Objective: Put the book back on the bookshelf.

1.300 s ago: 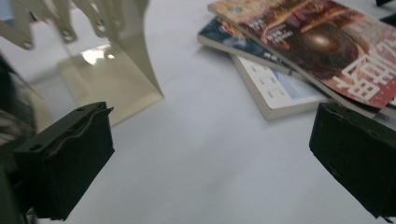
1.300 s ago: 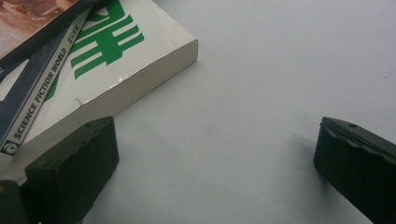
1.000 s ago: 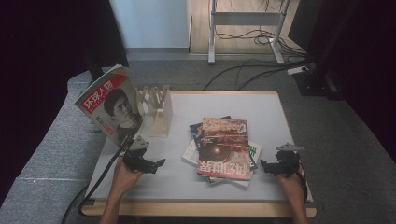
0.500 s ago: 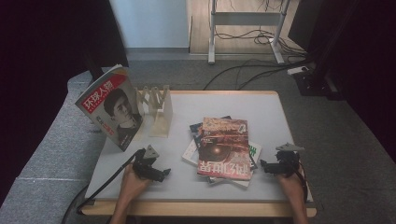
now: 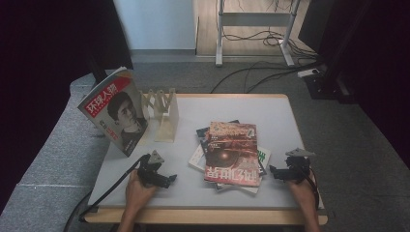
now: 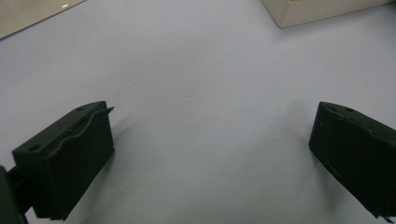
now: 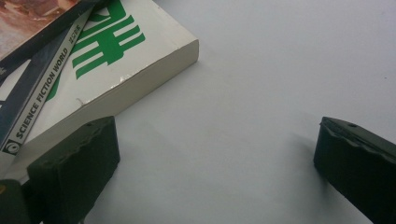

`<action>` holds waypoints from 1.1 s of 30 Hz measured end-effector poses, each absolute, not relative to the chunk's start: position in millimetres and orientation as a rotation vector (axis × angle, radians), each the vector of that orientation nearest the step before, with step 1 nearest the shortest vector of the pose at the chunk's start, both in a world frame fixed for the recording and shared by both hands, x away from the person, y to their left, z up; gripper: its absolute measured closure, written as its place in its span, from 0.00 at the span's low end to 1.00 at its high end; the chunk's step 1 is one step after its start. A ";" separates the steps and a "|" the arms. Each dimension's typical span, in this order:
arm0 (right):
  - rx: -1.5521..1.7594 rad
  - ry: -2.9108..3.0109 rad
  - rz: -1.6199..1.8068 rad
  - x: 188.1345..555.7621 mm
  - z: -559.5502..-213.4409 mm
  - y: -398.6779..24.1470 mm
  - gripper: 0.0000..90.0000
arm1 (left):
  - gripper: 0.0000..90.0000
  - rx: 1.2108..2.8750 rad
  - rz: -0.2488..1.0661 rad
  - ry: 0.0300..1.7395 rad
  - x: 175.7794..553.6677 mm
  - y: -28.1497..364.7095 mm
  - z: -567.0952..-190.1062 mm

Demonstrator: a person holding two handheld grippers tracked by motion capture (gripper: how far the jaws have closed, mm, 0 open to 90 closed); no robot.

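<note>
A loose stack of magazines and books [image 5: 231, 151] lies at the table's middle, with a reddish-brown cover on top. Its lowest book, white with green characters [image 7: 126, 60], sticks out toward my right gripper [image 7: 217, 130]. That gripper [image 5: 274, 172] rests open on the table just right of the stack, one jaw close beside the white book's edge and nothing between the jaws. A dark spine reading SCIENCE FICTION WORLD [image 7: 42, 93] lies on that book. My left gripper [image 5: 168, 180] stands open over bare table [image 6: 212, 116], left of the stack, holding nothing.
A magazine with a portrait cover [image 5: 113, 110] stands tilted at the table's back left, against a wooden slotted rack [image 5: 164, 116]. A pale block's corner [image 6: 322, 9] shows ahead of the left gripper. The grey table [image 5: 232, 108] has a wooden rim. Cables cross the floor behind.
My left gripper has drawn away from the standing magazine, toward the front edge and a little right. The right gripper and the stack have stayed put.
</note>
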State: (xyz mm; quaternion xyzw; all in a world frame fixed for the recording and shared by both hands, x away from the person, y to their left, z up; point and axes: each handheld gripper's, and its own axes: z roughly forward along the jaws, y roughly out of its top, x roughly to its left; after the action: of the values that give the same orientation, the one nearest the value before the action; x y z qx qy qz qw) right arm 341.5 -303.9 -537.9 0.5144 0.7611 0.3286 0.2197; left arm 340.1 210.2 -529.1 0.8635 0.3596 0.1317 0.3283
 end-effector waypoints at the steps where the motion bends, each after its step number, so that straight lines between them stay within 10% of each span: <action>1: 1.422 2.105 0.909 341.5 -537.9 -303.9 0.00 | 0.00 2.260 0.345 0.941 340.1 210.2 -529.1; 33: 1.235 2.248 1.061 379.3 -501.5 -247.4 0.00 | 0.00 2.261 0.347 0.942 340.0 210.1 -529.1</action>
State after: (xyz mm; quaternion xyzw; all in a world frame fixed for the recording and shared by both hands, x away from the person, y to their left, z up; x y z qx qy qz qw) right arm 379.3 -247.4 -501.5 0.4377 0.7962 0.3759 0.1820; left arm 340.0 210.1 -529.1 0.8635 0.3597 0.1326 0.3276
